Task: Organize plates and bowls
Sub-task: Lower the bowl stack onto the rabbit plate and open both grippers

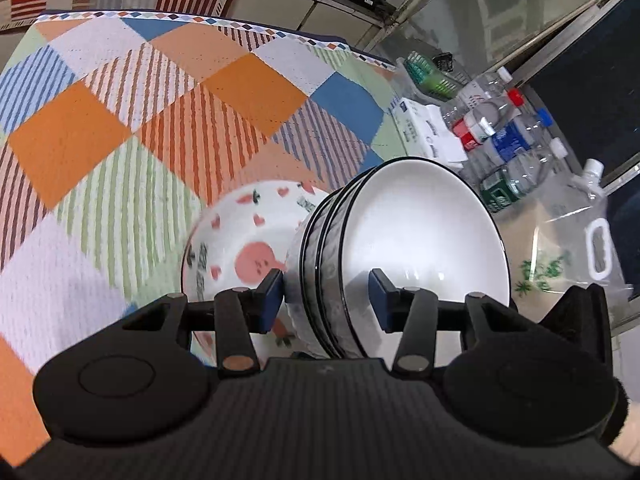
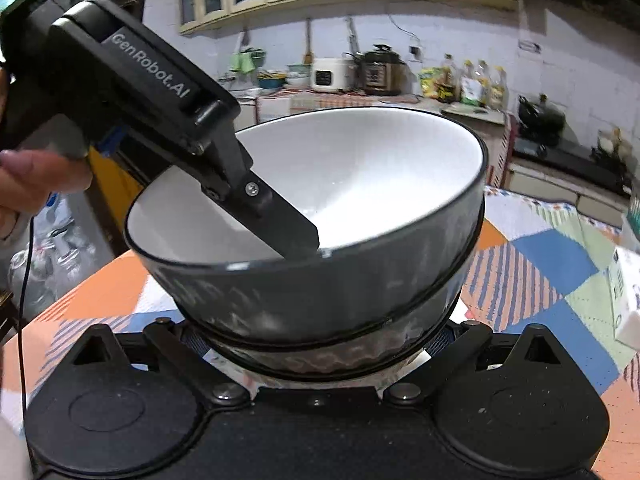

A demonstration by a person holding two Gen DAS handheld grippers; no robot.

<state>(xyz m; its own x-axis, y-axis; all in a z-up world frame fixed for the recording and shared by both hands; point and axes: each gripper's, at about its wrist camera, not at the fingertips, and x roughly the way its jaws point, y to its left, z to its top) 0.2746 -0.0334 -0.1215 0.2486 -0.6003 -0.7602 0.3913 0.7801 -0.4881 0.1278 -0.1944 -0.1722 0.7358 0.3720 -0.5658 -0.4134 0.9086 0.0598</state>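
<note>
Our left gripper [image 1: 326, 294] is clamped across the rims of a stack of nested bowls [image 1: 404, 256]: one blue pad sits inside the top bowl's white hollow, the other presses the grey outer wall. Seen from the right wrist, one left finger [image 2: 280, 226] dips down into the bowl from the upper left, with a person's hand [image 2: 28, 184] behind the gripper body.

Our right gripper [image 2: 316, 338] cradles the same stack [image 2: 320, 280] from below; its blue pads sit at either side of the lowest bowl, close against the wall, but we cannot tell whether they press on it.

The stack shows at least three dark-rimmed bowls, white inside and grey outside, held tilted above the patterned tablecloth [image 1: 168, 120].

Just beside the stack, to its left in the left wrist view, a white plate with pink fruit prints [image 1: 244, 248] lies on the cloth, blurred.

Past the table edge we see a cluster of plastic bottles [image 1: 504, 140], a clear water jug with a white handle [image 1: 588, 236] and a white carton [image 1: 432, 136]. In the right wrist view a kitchen counter [image 2: 360, 96] with a rice cooker [image 2: 330, 74] and cooking oil bottles [image 2: 476, 82] runs along the far wall.
</note>
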